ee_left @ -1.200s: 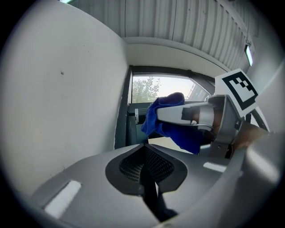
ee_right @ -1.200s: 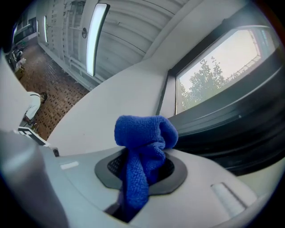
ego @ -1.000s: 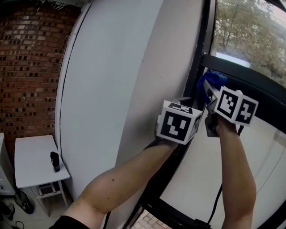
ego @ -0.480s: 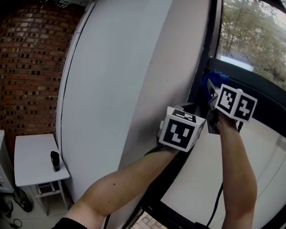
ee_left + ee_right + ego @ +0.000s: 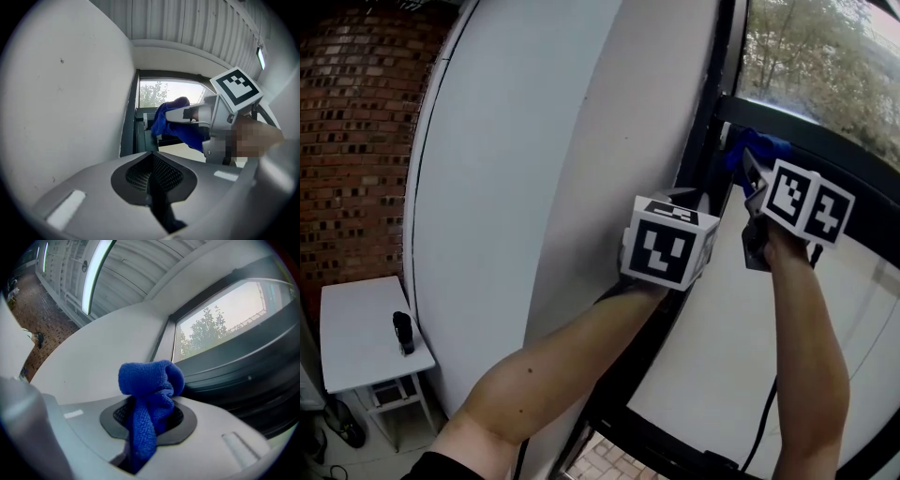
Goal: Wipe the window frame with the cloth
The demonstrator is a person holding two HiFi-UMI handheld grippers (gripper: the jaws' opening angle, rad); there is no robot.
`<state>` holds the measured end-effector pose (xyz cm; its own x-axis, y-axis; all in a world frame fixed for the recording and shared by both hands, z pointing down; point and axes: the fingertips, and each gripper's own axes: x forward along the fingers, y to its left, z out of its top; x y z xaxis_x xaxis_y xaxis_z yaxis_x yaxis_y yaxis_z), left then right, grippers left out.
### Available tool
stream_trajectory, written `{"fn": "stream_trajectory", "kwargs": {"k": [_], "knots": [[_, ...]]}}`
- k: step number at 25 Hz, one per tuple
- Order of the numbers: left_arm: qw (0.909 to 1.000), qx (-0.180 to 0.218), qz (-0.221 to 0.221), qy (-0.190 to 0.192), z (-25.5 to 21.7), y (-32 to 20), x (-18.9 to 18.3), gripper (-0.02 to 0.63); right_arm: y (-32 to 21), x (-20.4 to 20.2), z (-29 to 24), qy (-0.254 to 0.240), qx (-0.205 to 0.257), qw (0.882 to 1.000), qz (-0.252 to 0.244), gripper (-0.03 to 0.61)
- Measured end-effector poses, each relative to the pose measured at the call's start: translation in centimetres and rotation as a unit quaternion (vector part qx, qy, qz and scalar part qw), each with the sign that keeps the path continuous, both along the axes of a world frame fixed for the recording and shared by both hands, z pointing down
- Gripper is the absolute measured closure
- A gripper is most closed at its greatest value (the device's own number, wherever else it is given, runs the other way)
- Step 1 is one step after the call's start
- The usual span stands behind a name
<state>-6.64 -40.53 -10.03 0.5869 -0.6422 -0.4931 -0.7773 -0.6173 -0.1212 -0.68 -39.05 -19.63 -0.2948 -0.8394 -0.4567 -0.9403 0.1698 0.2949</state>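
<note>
A blue cloth [image 5: 757, 150] is bunched in my right gripper [image 5: 748, 167], which is shut on it and holds it against the black window frame [image 5: 703, 122], just right of the corner where the upright meets the horizontal bar. In the right gripper view the cloth [image 5: 150, 394] sticks out of the jaws in front of the dark frame bar [image 5: 234, 371]. My left gripper [image 5: 689, 202] hangs lower left of it, next to the frame's upright. The left gripper view shows the left gripper [image 5: 152, 161] shut with nothing in it, and the cloth [image 5: 176, 124] ahead.
A white wall panel [image 5: 534, 169] runs along the left of the frame, with a brick wall [image 5: 356, 141] beyond. Down at the lower left stands a small white table [image 5: 356, 337] bearing a dark object [image 5: 401, 330]. Trees show through the glass [image 5: 825, 56].
My right gripper with the cloth has shifted a little to the right along the horizontal bar. The left gripper has stayed near the upright. The head view has swung slightly.
</note>
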Motion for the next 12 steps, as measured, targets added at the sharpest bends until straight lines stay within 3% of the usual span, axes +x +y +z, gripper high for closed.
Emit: {"fn": "stream_trajectory", "kwargs": {"k": [12], "knots": [[0.9984,0.010,0.055,0.012,-3.8,0.9,4.8,0.624,3.9,5.5,-0.6,-0.002,0.011,1.000,0.020,0.488]]}}
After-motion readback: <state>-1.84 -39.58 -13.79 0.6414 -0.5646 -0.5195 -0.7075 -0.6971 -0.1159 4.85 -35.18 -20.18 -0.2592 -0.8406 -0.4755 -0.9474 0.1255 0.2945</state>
